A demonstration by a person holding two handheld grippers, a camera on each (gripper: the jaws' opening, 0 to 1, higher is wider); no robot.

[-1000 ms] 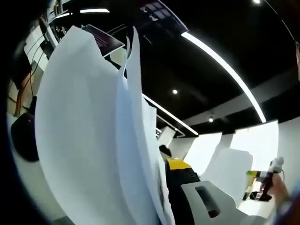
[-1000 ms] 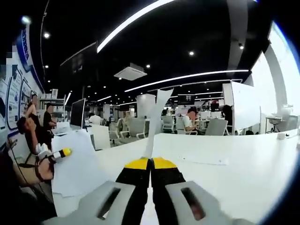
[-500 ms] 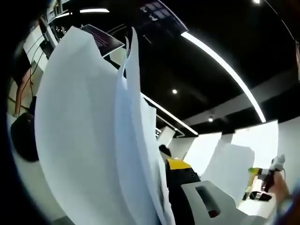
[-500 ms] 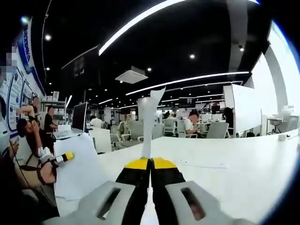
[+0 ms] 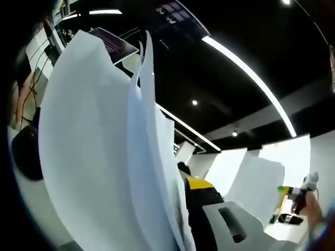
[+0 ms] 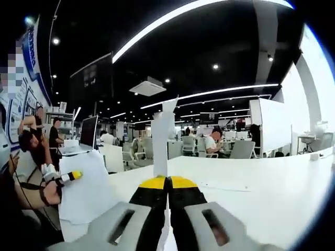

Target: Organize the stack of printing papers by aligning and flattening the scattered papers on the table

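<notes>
Right gripper (image 6: pixel 168 183) pressed together on paper sheet (image 6: pixel 163 141), sheet standing upright from jaw tips above white table (image 6: pixel 261 183). Left gripper (image 5: pixel 196 184) pinching paper stack (image 5: pixel 99 146), stack fanning upward, left of visible jaw.

matt white papers (image 5: pixel 94 157) (thin), glossy table (image 6: pixel 272 188)

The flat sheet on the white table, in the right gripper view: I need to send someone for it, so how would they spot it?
Start from the big white table ahead of the right gripper. Past the yellow jaw tips and slightly right lies a single flat sheet, thin and pale against the tabletop. Unlike the paper pinched upright in the jaws or the bunch held at left, nothing holds it.
</notes>
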